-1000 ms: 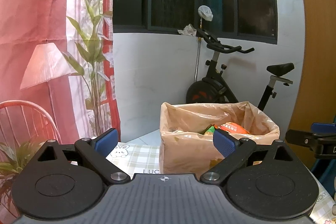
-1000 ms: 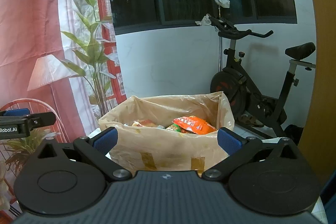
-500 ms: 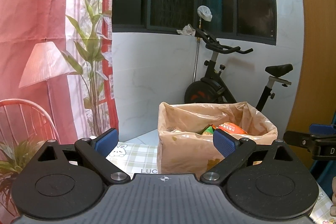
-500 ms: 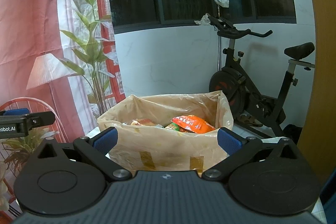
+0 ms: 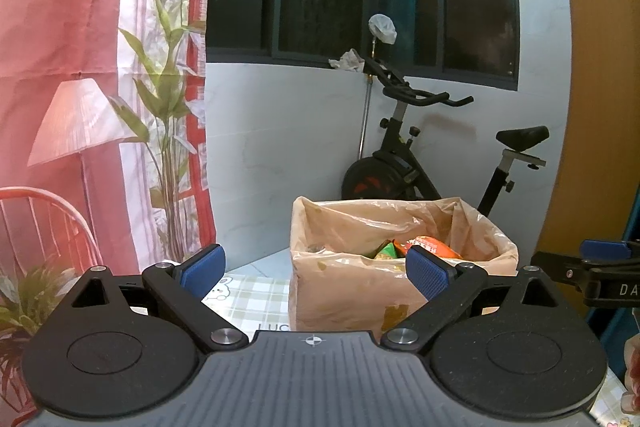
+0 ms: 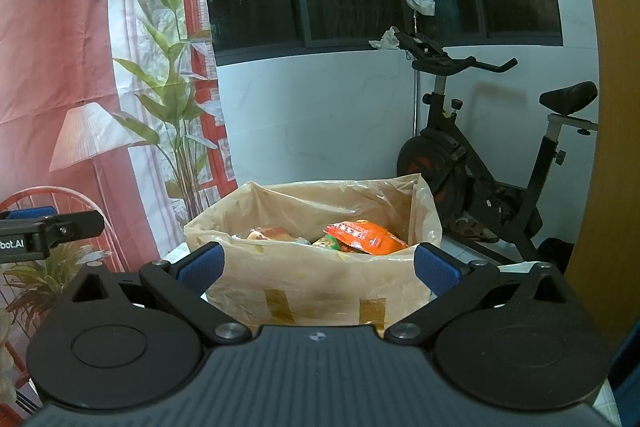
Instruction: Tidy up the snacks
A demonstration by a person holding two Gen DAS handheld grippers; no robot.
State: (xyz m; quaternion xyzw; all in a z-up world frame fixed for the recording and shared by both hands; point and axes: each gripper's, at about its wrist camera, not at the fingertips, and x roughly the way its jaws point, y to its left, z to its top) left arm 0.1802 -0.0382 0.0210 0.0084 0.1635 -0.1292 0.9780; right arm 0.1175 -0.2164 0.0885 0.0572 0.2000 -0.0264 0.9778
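A cardboard box lined with a tan plastic bag (image 5: 360, 291) (image 6: 320, 287) stands on the checked tablecloth (image 5: 244, 295). Inside lie several snack packets, an orange one (image 6: 364, 237) (image 5: 434, 242) on top and a green one (image 6: 330, 242) beside it. My left gripper (image 5: 314, 269) is open and empty, held short of the box's left front corner. My right gripper (image 6: 316, 267) is open and empty too, facing the box's front wall. Each gripper shows at the edge of the other's view.
An exercise bike (image 6: 480, 163) (image 5: 416, 163) stands on the floor behind the box, by a white wall. A printed curtain (image 5: 100, 87) hangs at left. A wooden panel (image 6: 616, 147) bounds the right side.
Both views have drifted slightly, the box sitting a little lower and further left in each. The jaws have stayed wide apart and the snacks have not moved.
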